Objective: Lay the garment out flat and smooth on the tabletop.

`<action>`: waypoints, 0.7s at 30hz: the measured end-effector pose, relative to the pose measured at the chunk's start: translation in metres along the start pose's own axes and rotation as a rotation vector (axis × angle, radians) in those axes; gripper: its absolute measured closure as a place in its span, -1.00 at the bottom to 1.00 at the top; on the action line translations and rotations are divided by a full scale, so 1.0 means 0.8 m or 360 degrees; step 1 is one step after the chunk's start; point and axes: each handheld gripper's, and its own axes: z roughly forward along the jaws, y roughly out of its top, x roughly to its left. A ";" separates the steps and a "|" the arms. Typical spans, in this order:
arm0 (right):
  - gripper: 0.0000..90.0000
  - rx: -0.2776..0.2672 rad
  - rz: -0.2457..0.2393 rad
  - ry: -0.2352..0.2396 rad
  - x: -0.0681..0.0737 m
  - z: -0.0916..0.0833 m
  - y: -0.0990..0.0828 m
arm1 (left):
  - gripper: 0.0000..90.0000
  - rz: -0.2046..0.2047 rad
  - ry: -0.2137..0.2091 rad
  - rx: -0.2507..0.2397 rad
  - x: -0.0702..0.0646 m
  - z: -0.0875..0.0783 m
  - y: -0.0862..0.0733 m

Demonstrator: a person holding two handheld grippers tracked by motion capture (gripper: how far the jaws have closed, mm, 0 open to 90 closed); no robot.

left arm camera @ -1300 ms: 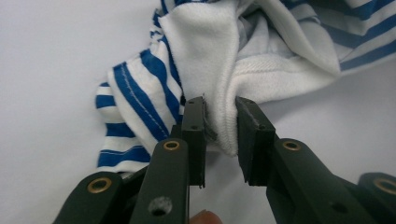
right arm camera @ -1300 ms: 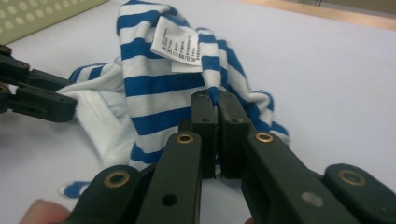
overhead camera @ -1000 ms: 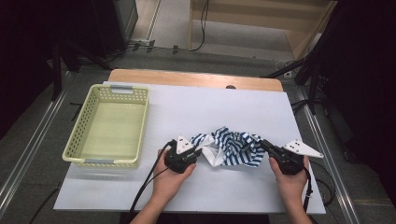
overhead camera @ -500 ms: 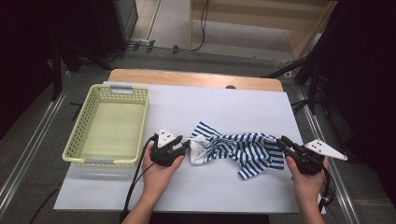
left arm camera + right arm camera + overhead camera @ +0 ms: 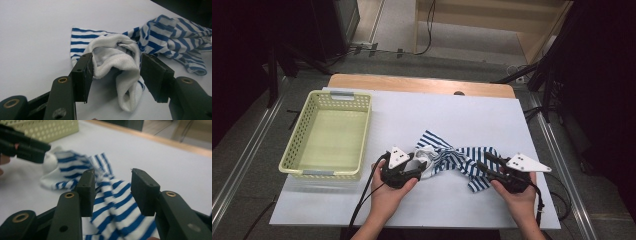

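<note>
A blue-and-white striped cloth [image 5: 462,159] lies crumpled on the white table top [image 5: 452,115], its white fleecy inside turned out at the left end [image 5: 117,57]. My left gripper [image 5: 419,166] is at that left end. Its jaws have just been opening, and the white fold [image 5: 125,82] hangs loosely between them in the left gripper view [image 5: 117,60]. My right gripper [image 5: 486,166] is at the cloth's right end. Its jaws have also just been opening and stand apart over the striped fabric [image 5: 117,205], with its pads [image 5: 145,187] off it.
A pale yellow-green plastic basket [image 5: 292,150] with nothing in it stands at the left of the table, close to my left hand. The table's wooden far edge [image 5: 422,84] and metal side rails [image 5: 557,150] border the white top. A hand holds each gripper from the near side.
The bunched cloth was pulled out wide between the two hands, then the right hand came back inward. Both jaws opened and the cloth now lies slack on the table.
</note>
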 end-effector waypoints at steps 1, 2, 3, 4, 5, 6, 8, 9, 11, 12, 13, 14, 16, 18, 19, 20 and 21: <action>0.14 0.0034 -0.0011 0.0029 0.004 0.007 -0.003 | 0.00 0.0001 -0.0006 0.0000 -0.002 -0.001 0.000; 0.14 0.0067 -0.0025 0.0040 0.009 0.013 -0.005 | 0.00 0.0005 -0.0011 -0.0001 -0.004 -0.001 0.000; 0.13 0.0103 -0.0048 0.0059 0.013 0.020 -0.008 | 0.00 0.0015 -0.0018 0.0005 -0.007 -0.001 -0.001; 0.13 0.0134 -0.0075 0.0072 0.018 0.026 -0.011 | 0.00 0.0027 -0.0029 0.0018 -0.010 0.000 -0.002; 0.13 0.0168 -0.0108 0.0077 0.022 0.031 -0.014 | 0.00 0.0044 -0.0036 0.0040 -0.013 0.003 -0.004; 0.15 0.0202 -0.0132 0.0071 0.027 0.037 -0.017 | 0.00 0.0074 -0.0037 0.0083 -0.015 0.007 -0.006; 0.19 0.0260 -0.0144 0.0058 0.031 0.046 -0.023 | -0.01 0.0081 -0.0041 0.0190 -0.016 0.018 -0.012; 0.19 0.0281 -0.0145 0.0039 0.031 0.050 -0.025 | -0.01 0.0078 -0.0038 0.0230 -0.016 0.023 -0.015; 0.19 0.0344 -0.0147 0.0009 0.031 0.056 -0.030 | -0.01 0.0065 -0.0042 0.0290 -0.016 0.030 -0.018; 0.20 0.0368 -0.0157 -0.0020 0.031 0.058 -0.031 | -0.01 0.0086 -0.0036 0.0297 -0.018 0.030 -0.018; 0.23 0.0377 -0.0170 -0.0047 0.032 0.059 -0.032 | -0.01 0.0104 -0.0027 0.0299 -0.019 0.031 -0.017; 0.31 0.0389 -0.0176 -0.0070 0.034 0.060 -0.032 | -0.01 0.0112 -0.0020 0.0306 -0.020 0.032 -0.017; 0.44 0.0410 -0.0179 -0.0128 0.034 0.062 -0.032 | 0.01 0.0126 0.0009 0.0324 -0.021 0.033 -0.018; 0.62 0.0414 -0.0163 -0.0141 0.034 0.063 -0.031 | 0.09 0.0142 0.0020 0.0342 -0.022 0.034 -0.018; 0.70 0.0415 -0.0170 -0.0134 0.034 0.063 -0.031 | 0.15 0.0148 0.0028 0.0344 -0.022 0.034 -0.019; 0.76 0.0421 -0.0173 -0.0125 0.034 0.063 -0.032 | 0.22 0.0146 0.0028 0.0346 -0.022 0.034 -0.019; 0.79 0.0424 -0.0178 -0.0117 0.035 0.063 -0.032 | 0.28 0.0142 0.0015 0.0348 -0.021 0.034 -0.018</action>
